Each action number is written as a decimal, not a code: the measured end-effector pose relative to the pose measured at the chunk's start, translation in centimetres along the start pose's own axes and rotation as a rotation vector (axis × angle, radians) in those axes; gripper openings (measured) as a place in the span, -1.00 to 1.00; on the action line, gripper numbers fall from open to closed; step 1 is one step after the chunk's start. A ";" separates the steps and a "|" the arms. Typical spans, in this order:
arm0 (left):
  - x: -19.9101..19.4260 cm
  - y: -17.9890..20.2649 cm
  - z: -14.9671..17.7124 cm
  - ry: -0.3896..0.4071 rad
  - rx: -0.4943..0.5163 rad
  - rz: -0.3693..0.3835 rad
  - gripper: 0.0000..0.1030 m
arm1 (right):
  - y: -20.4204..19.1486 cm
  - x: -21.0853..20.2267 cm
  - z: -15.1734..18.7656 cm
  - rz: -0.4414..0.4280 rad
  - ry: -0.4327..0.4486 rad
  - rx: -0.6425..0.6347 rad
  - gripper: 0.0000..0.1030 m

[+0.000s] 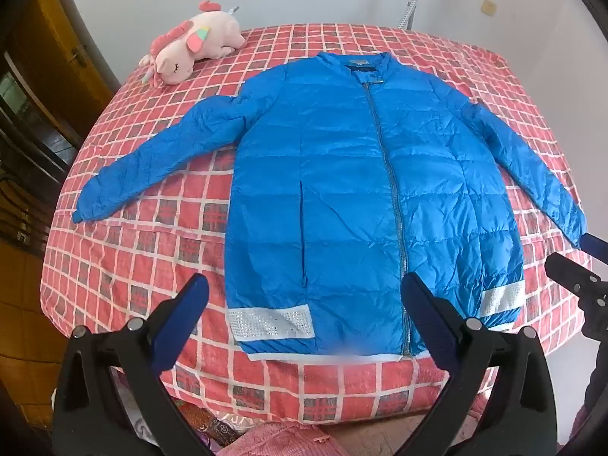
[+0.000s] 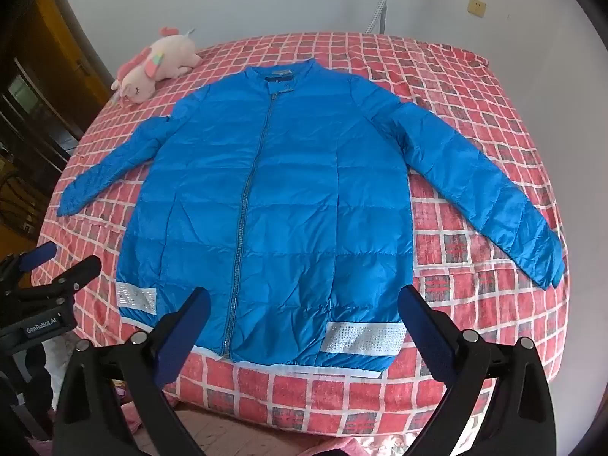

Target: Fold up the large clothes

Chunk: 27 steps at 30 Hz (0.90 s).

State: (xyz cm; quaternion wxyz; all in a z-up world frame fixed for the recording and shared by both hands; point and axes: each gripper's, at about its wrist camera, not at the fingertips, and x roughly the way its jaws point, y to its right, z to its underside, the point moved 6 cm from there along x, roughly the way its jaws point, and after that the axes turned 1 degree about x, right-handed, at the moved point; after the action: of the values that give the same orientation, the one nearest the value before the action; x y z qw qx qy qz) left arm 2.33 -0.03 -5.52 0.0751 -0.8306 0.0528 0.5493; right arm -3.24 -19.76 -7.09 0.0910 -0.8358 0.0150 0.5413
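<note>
A blue puffer jacket lies flat and zipped on the bed, collar far, both sleeves spread out to the sides, white sparkly bands at the hem. My left gripper hovers open above the hem, left of the zip, with nothing between its blue-padded fingers. My right gripper hovers open above the hem, right of the zip, holding nothing. Each gripper shows at the edge of the other's view: the right gripper at the right edge, the left gripper at the left edge.
The bed has a red and white checked cover. A pink plush unicorn lies at the far left corner. A white wall stands behind; a wooden door and dark furniture are at the left.
</note>
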 end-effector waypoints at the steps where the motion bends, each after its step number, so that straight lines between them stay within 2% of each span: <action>1: 0.0 0.0 0.0 0.001 0.000 0.002 0.94 | 0.0 0.0 0.0 0.000 -0.002 -0.001 0.92; 27: -0.1 -0.7 -0.6 0.005 -0.004 -0.010 0.94 | 0.1 0.1 -0.2 -0.002 -0.002 0.002 0.92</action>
State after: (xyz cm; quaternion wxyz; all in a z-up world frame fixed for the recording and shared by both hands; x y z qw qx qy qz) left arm 2.95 0.60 -5.19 0.0762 -0.8324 0.0478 0.5469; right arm -2.97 -19.91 -7.13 0.0926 -0.8352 0.0147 0.5419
